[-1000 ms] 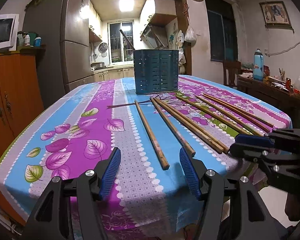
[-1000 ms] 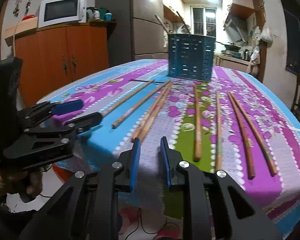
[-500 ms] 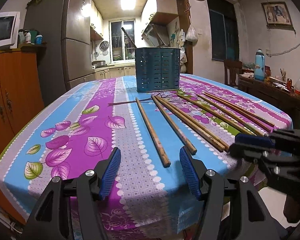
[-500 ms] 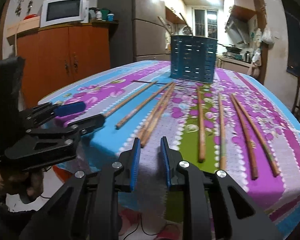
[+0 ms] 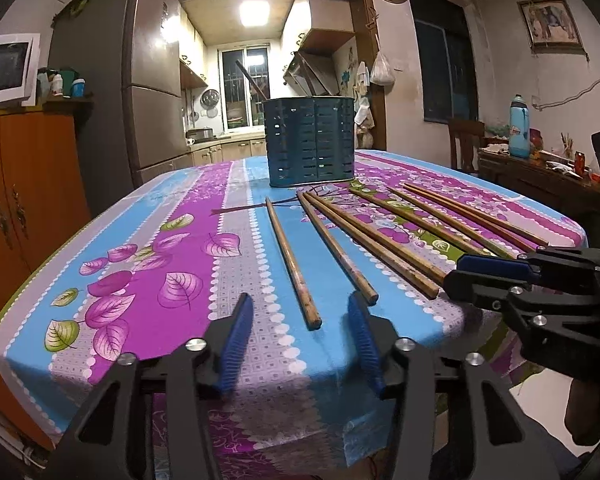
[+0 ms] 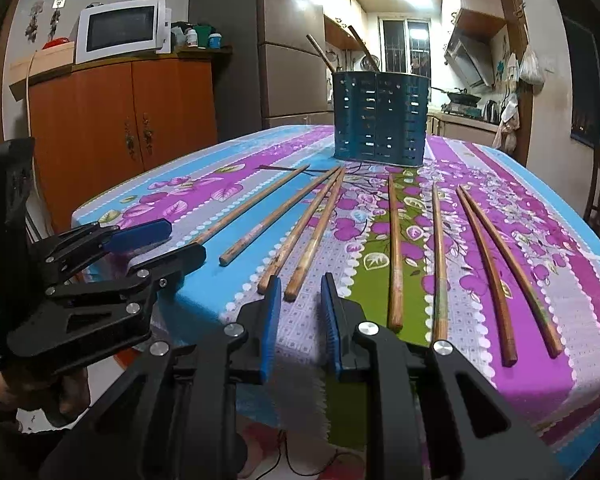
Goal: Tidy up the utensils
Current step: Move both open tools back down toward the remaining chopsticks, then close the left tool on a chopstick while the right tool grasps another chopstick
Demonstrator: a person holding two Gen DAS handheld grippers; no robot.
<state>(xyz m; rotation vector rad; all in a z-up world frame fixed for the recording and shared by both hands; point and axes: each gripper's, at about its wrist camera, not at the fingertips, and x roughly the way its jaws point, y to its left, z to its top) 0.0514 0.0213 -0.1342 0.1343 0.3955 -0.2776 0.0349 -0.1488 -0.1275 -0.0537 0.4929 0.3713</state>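
Observation:
Several long wooden chopsticks (image 5: 291, 264) lie side by side on the flowered tablecloth (image 5: 148, 280), ends toward me; they also show in the right wrist view (image 6: 312, 232). A dark blue perforated utensil holder (image 5: 310, 146) stands upright at the far end, with two sticks in it in the right wrist view (image 6: 379, 118). My left gripper (image 5: 300, 312) is open and empty at the near table edge, its jaws straddling the near end of the leftmost chopstick. My right gripper (image 6: 298, 298) is open a little and empty, just before two chopstick ends.
An orange cabinet (image 6: 128, 120) with a microwave (image 6: 120, 32) stands left, beside a grey fridge (image 5: 148, 92). A wooden side table (image 5: 540, 176) with a blue bottle (image 5: 520, 126) and a chair stand right. The table's near edge drops off under both grippers.
Both grippers have moved forward over the near table edge toward the chopstick ends. The right jaws have opened slightly. Nothing on the table has moved.

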